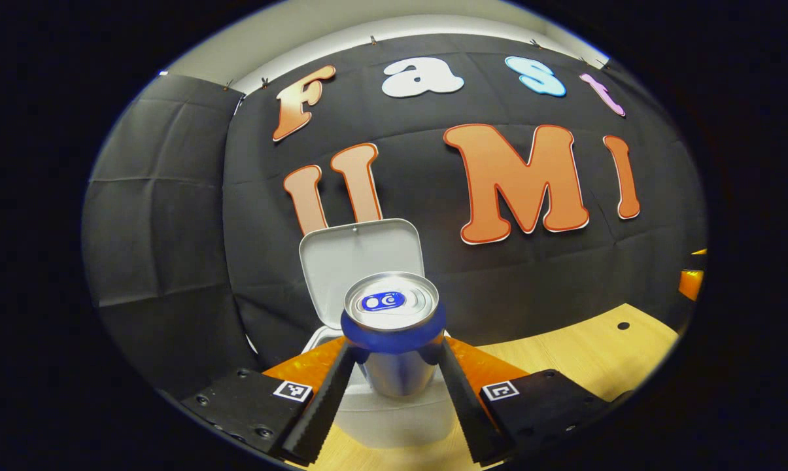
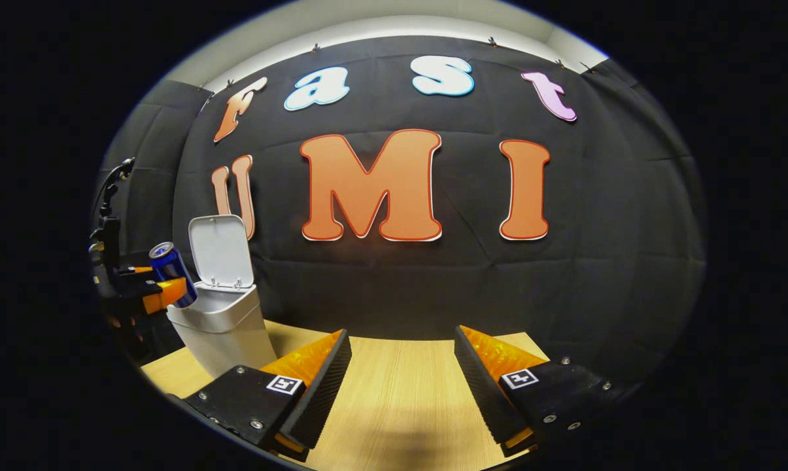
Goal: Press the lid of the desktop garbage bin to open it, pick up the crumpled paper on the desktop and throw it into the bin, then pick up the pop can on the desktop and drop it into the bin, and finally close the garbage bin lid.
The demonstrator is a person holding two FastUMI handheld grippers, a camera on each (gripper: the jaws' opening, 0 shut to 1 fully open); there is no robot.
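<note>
A blue and silver pop can (image 1: 392, 333) stands upright between the fingers of my left gripper (image 1: 394, 356), which is shut on it. Just behind and below it is the white garbage bin (image 1: 394, 409), its lid (image 1: 361, 261) raised upright. From the right gripper view, the can (image 2: 171, 265) hangs tilted at the bin's near rim, held by the left gripper (image 2: 165, 291), beside the open bin (image 2: 227, 324) with its lid (image 2: 220, 252) up. My right gripper (image 2: 400, 356) is open over the wooden desktop (image 2: 400, 399), holding nothing. The bin's inside is hidden.
The wooden desktop (image 1: 590, 353) runs to the right of the bin, with a small dark hole (image 1: 623, 325) in it. The black cloth wall stands close behind the bin.
</note>
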